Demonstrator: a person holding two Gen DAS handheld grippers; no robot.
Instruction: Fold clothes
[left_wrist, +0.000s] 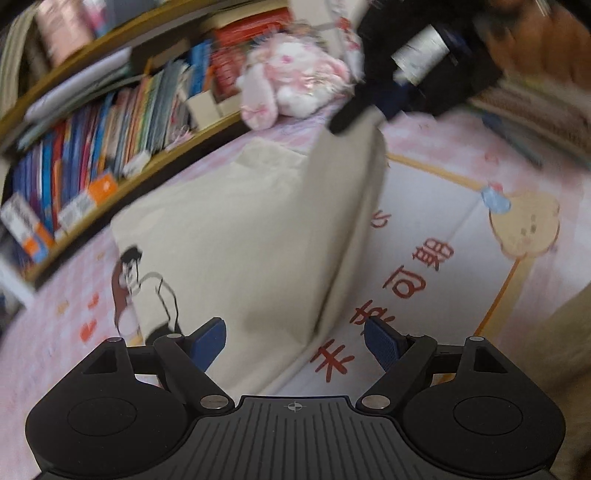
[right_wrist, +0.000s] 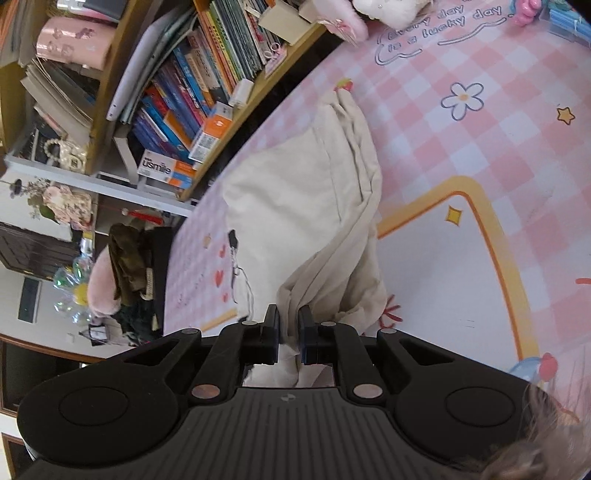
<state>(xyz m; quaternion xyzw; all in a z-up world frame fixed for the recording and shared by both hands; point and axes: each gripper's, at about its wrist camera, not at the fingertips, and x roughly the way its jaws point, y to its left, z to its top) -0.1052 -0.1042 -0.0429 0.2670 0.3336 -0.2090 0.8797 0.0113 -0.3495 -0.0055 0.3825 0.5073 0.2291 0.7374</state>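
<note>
Cream garment lies on the pink checked mat beside a bookshelf; left gripper hovers above it, jaws spread, empty. Right wrist view: right gripper pinches a bunched fold of the garment, lifted off the mat.

Left tongs: matte black housing, ribbed centre plate with crosshair mark, round side discs, silver pivot screws, blue textured pads. Right tongs: same black build, blue-edged pads, crosshair mark.
</note>
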